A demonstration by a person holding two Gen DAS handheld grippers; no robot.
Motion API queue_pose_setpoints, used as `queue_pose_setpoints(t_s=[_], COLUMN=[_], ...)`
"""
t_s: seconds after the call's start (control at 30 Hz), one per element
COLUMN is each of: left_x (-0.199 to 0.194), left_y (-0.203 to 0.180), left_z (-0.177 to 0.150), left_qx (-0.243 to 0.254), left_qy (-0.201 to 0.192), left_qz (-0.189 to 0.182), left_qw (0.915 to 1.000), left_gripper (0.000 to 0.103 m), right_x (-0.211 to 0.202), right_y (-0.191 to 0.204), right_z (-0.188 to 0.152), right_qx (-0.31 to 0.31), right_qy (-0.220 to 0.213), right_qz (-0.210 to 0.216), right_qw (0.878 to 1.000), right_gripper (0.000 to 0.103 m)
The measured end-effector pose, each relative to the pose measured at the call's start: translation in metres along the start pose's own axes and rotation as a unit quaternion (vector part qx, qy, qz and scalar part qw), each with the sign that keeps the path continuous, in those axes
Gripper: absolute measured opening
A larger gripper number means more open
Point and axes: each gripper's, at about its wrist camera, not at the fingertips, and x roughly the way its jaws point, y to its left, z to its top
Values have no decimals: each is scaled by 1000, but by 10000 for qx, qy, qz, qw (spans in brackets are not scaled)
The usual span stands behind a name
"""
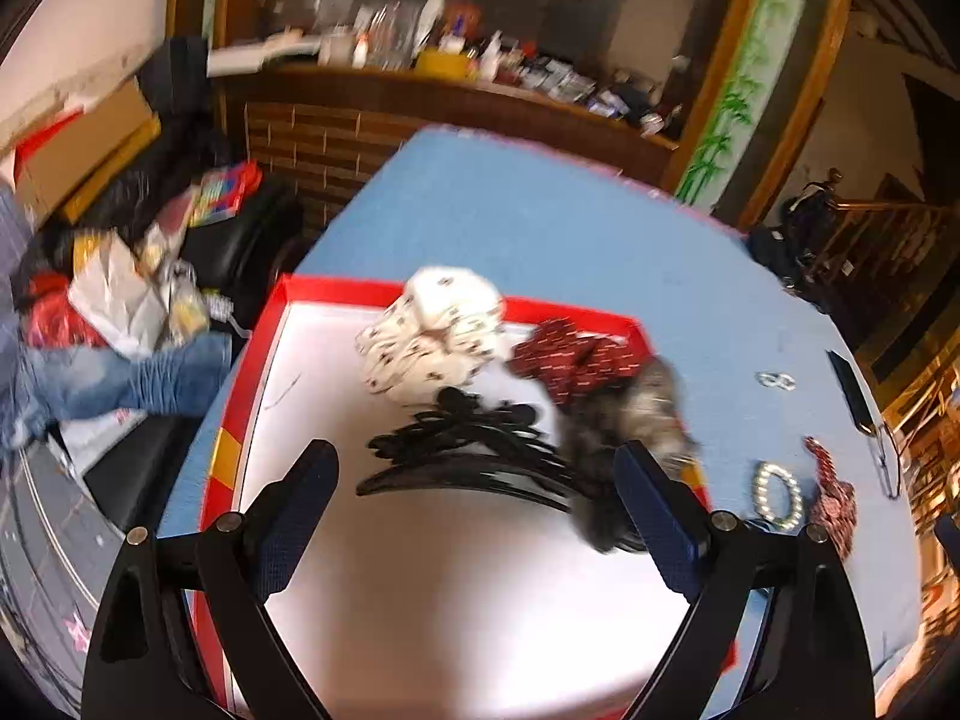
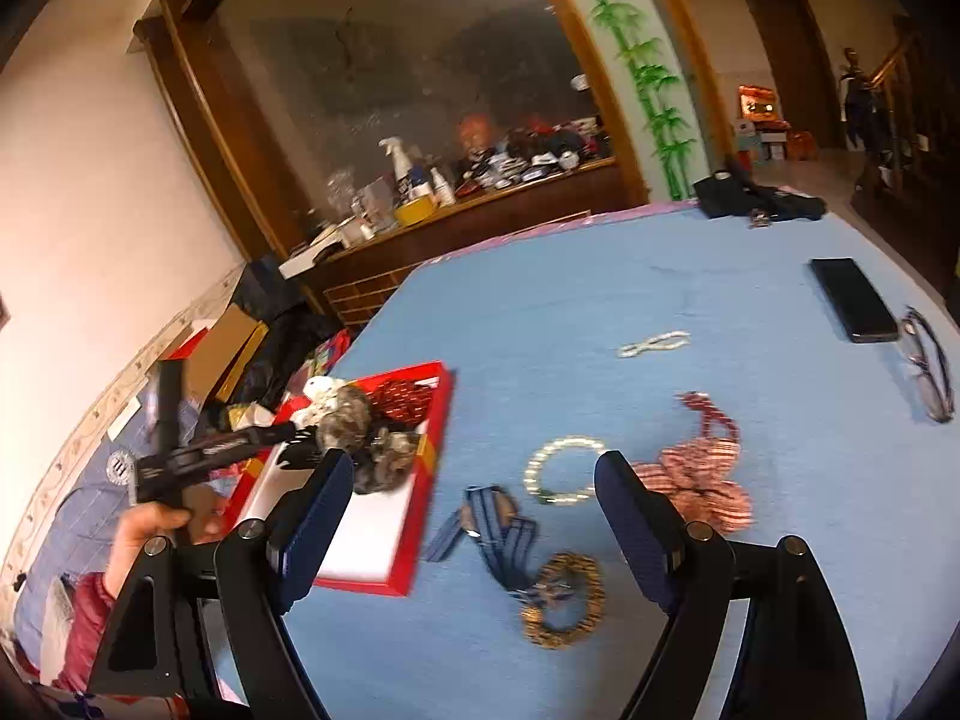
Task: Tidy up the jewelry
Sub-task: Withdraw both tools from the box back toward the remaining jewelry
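A red-rimmed tray point(image 1: 336, 291) with a white floor sits on the blue table. In it lie a white patterned scrunchie point(image 1: 435, 327), a red bow point(image 1: 576, 360), black headbands point(image 1: 474, 456) and a grey furry scrunchie point(image 1: 624, 420). My left gripper point(image 1: 474, 474) is open and empty above the tray. My right gripper point(image 2: 474, 480) is open and empty above the table, over a blue ribbon point(image 2: 498, 531), a pearl bracelet point(image 2: 561, 471), a brown beaded bracelet point(image 2: 564, 600) and a pink checked bow point(image 2: 699, 468). The tray point(image 2: 441, 420) lies to its left.
A small pearl chain point(image 2: 654, 343), a black phone point(image 2: 855, 300) and glasses point(image 2: 930, 360) lie on the far right of the table. A dark bag point(image 2: 756, 201) sits at the far edge. A cluttered wooden counter point(image 2: 480, 198) stands behind.
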Motion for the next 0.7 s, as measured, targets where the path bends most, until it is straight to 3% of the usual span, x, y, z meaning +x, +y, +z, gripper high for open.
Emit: queue_pose_setpoints(t_s=[0.17, 0.27, 0.4, 0.57, 0.7], left_x=[-36, -44, -38, -28, -14], left_y=[-48, -84, -137, -171, -174], left_z=[-36, -71, -114, -141, -133], left_qx=[542, 888, 1507, 2102, 2041], left_qy=[-461, -433, -99, 103, 252], left_qz=[-288, -711, -1136, -1172, -1099], left_qw=[9970, 9926, 9820, 9706, 9724], left_gripper=[92, 92, 92, 92, 92], right_x=[-12, -10, -9, -6, -6], right_y=[-37, -57, -80, -106, -117], right_z=[-17, -32, -49, -59, -63], right_qx=[373, 539, 737, 917, 1119], right_qy=[37, 208, 257, 189, 215], right_qz=[-7, -135, -349, -735, -546], right_qw=[9993, 9982, 9963, 9929, 9920], right_gripper=[87, 86, 86, 86, 81])
